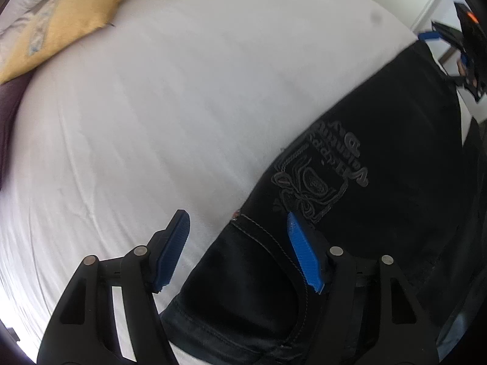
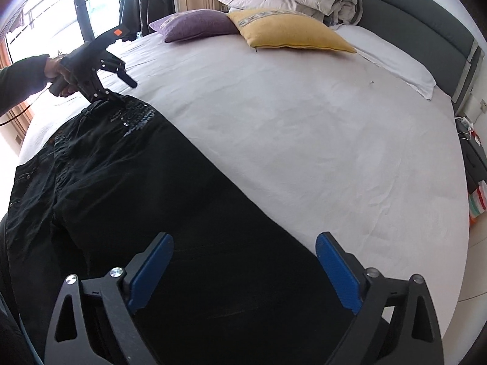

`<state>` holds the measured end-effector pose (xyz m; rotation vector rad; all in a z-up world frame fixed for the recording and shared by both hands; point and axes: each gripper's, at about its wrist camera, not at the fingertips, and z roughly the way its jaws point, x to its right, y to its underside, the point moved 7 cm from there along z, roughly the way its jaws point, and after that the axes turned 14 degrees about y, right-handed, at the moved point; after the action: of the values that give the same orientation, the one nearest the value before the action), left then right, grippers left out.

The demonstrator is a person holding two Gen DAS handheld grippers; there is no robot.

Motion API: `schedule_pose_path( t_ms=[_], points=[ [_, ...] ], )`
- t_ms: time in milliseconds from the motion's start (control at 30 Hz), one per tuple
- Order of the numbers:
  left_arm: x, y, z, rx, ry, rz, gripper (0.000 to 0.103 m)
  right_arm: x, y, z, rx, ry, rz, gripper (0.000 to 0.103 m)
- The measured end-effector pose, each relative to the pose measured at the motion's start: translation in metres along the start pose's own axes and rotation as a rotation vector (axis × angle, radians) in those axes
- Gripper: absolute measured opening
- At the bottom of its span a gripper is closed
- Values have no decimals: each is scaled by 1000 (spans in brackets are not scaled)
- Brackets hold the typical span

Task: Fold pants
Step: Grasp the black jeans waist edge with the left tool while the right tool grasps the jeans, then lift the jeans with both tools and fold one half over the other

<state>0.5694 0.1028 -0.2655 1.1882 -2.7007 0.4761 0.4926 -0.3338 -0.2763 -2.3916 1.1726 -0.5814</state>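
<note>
Two grippers are working over the black pants, which are lying flat along the near left side of the bed. I am holding the left gripper with jaws spread around the waist edge, the pads not pressing it. The right gripper is hovering wide open above a leg. An embroidered emblem with lettering is showing on the pants, but I cannot read it. A yellow pillow and a purple pillow are lying far away by the headboard.
</note>
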Motion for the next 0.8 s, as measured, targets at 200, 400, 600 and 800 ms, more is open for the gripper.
schedule_pose_path(
  t_ms=[200, 400, 600, 800],
  points=[
    [-15, -15, 21, -24, 23, -16, 65, 6, 1, 11, -16, -13, -38, 97],
    [-5, -24, 35, -35, 12, 35, 14, 20, -6, 16, -32, 28, -40, 97],
    [8, -29, 34, 38, -135, 147, 9, 18, -15, 31, -75, 26, -86, 76],
    [2, -33, 19, 137, -222, 200, 9, -12, -34, 52, -96, -39, -178, 63]
  ],
)
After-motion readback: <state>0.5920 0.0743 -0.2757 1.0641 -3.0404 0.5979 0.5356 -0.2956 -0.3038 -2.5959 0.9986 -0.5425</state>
